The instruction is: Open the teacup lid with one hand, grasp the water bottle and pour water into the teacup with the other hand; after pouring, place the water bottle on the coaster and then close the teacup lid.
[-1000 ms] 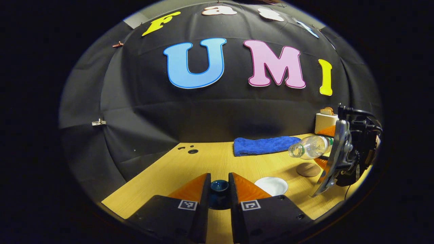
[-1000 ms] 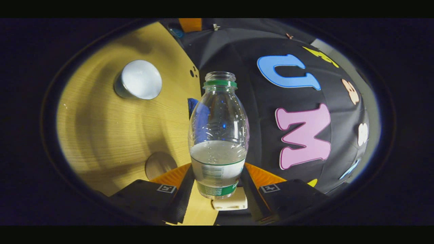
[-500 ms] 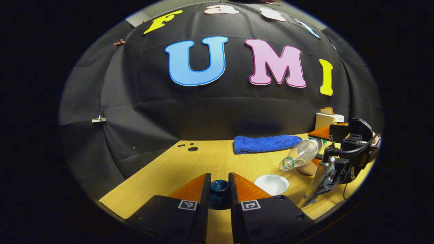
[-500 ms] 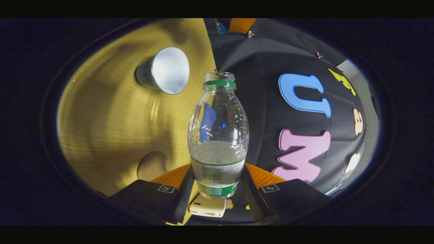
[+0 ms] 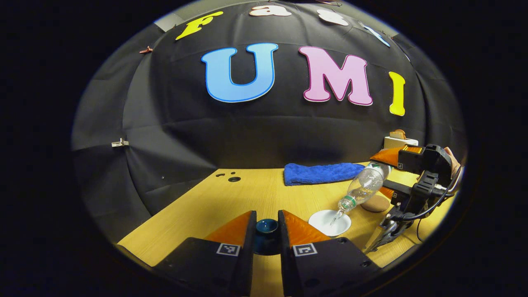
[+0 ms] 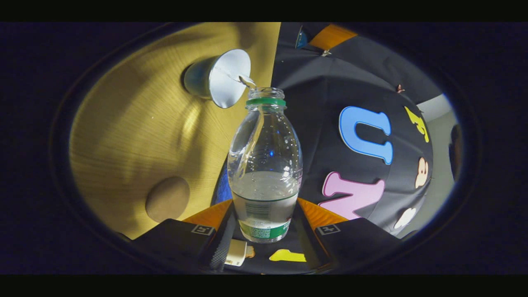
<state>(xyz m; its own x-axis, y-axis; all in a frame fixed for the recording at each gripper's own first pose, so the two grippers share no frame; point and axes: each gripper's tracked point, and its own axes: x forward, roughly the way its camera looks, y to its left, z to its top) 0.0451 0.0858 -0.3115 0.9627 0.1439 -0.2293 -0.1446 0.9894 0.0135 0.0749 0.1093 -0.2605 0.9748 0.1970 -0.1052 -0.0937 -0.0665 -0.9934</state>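
Observation:
My left gripper (image 5: 267,219) is shut on the dark blue teacup lid (image 5: 267,227) and holds it off the cup, left of it. The teacup (image 5: 330,222), white inside, stands uncovered on the wooden table (image 5: 214,206). My right gripper (image 6: 266,206) is shut on the lower body of the clear water bottle (image 6: 266,165). The uncapped bottle (image 5: 363,187) is tipped neck-down over the teacup (image 6: 218,78). A thin stream of water (image 6: 246,81) runs from its mouth into the cup. The round brown coaster (image 5: 375,204) lies bare just beyond the cup.
A folded blue towel (image 5: 321,173) lies along the back of the table. A small white box (image 5: 398,142) stands at the back right. Small holes (image 5: 234,179) mark the tabletop at the back left. A hand (image 5: 451,159) holds the right gripper.
The right gripper has tipped the bottle from nearly level to neck-down and brought its mouth over the teacup; water now runs out. The left gripper has kept the lid still.

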